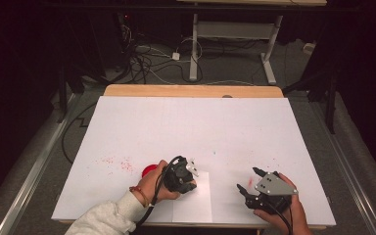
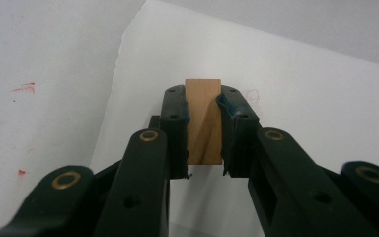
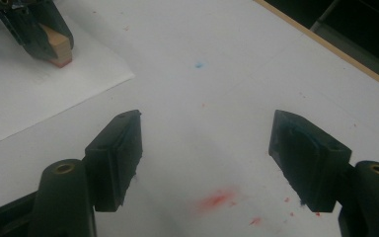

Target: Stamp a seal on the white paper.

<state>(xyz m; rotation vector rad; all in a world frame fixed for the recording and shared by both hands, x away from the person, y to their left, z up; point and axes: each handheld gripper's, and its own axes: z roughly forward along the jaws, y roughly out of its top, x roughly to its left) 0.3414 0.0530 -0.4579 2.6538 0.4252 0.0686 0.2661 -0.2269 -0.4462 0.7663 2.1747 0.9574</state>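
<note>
My left gripper (image 1: 188, 185) points down over a white sheet of paper (image 1: 196, 203) near the table's front edge. Its jaws are shut on a small upright wooden block (image 2: 203, 123). In the right gripper view the block (image 3: 60, 45) shows a reddish underside resting on or just above the sheet (image 3: 29, 94), clamped by the left gripper (image 3: 34, 29). My right gripper (image 1: 247, 178) lies low at the front right, open, with nothing between its jaws (image 3: 205, 133). A red ink smear (image 3: 216, 199) marks the table below it.
A round red thing (image 1: 149, 170) sits just left of the left hand, partly hidden by it. Faint red specks (image 1: 117, 162) dot the white tabletop (image 1: 191, 122). The wooden far edge (image 1: 191, 90) bounds the table; cables and a desk frame lie on the floor beyond.
</note>
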